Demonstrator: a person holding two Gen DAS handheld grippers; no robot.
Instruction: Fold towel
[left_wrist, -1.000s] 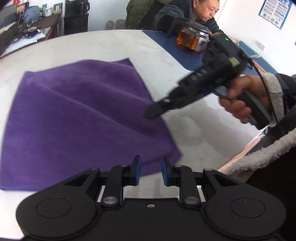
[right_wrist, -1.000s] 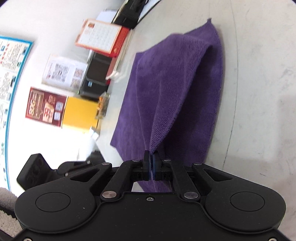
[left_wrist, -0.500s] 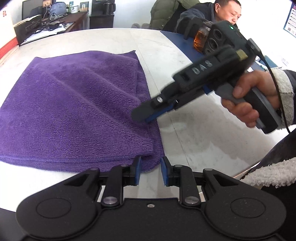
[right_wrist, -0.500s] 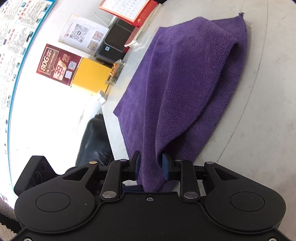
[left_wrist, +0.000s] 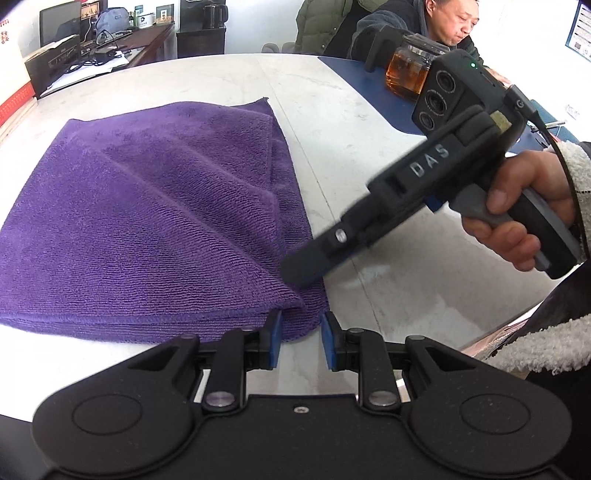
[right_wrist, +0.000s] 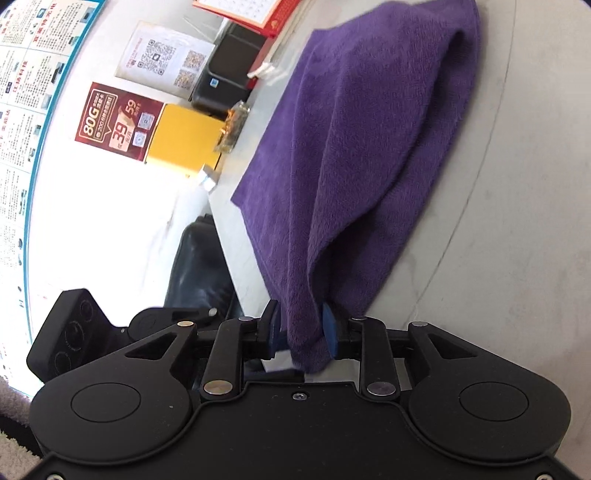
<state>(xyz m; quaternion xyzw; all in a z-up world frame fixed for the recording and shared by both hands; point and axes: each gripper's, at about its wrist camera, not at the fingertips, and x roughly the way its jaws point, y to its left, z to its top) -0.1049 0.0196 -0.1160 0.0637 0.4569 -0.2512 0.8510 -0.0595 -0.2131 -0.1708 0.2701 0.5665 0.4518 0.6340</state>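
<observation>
Purple terry towel (left_wrist: 147, 229) lies half-folded on your pale marble worktop (left_wrist: 369, 155); soft, limp, light. Right gripper (right_wrist: 301, 328) fingers parted loosely around its corner; left gripper (left_wrist: 301, 341) fingers slightly apart, empty. Pinch corners.

Towel (left_wrist: 147, 229) lies folded on table (left_wrist: 369, 155); teapot (left_wrist: 406, 72) behind, to its right. Right gripper (left_wrist: 301, 273) over towel's near-right corner.

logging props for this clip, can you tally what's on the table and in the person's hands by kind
purple towel: 1
glass teapot of amber tea: 1
handheld grippers: 2, left gripper and right gripper
yellow box by the table's far edge: 1
total: 5
</observation>
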